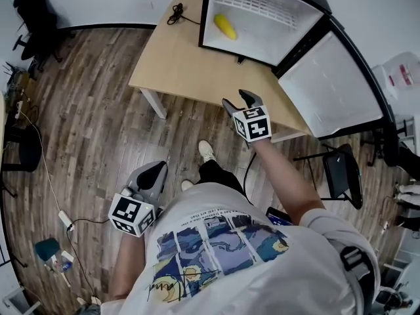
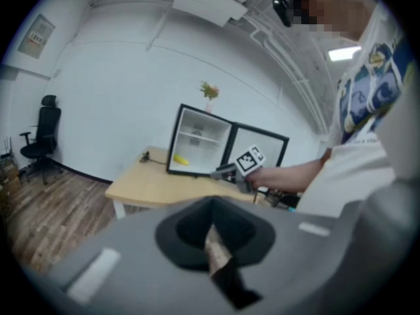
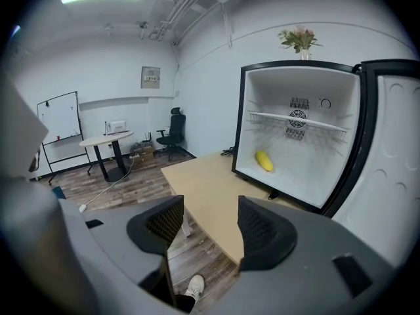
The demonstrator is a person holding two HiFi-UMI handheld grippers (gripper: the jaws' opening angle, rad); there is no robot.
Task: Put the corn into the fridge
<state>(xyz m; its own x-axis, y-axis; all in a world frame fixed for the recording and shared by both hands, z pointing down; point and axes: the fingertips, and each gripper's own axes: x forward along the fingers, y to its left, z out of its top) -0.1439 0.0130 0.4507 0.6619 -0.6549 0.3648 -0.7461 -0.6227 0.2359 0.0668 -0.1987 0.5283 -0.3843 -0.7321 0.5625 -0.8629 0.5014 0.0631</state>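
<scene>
The yellow corn point(image 1: 224, 25) lies on the floor of the small open fridge point(image 1: 262, 41), which stands on the wooden table point(image 1: 184, 64). The right gripper view shows the corn point(image 3: 264, 161) inside the white fridge point(image 3: 295, 176), with the door point(image 3: 394, 195) swung out to the right. My right gripper point(image 1: 239, 101) hovers over the table's near edge, open and empty, well short of the fridge. My left gripper point(image 1: 156, 173) hangs low over the floor beside my body, its jaws pressed together with nothing in them. In the left gripper view the corn point(image 2: 180, 159) shows far off.
A black cable point(image 1: 176, 12) lies at the table's far left corner. A black chair point(image 1: 341, 172) stands by the table's right end under the open door point(image 1: 331, 84). An office chair point(image 1: 36, 18) stands at the far left. Cables and a power strip point(image 1: 65, 222) lie on the floor.
</scene>
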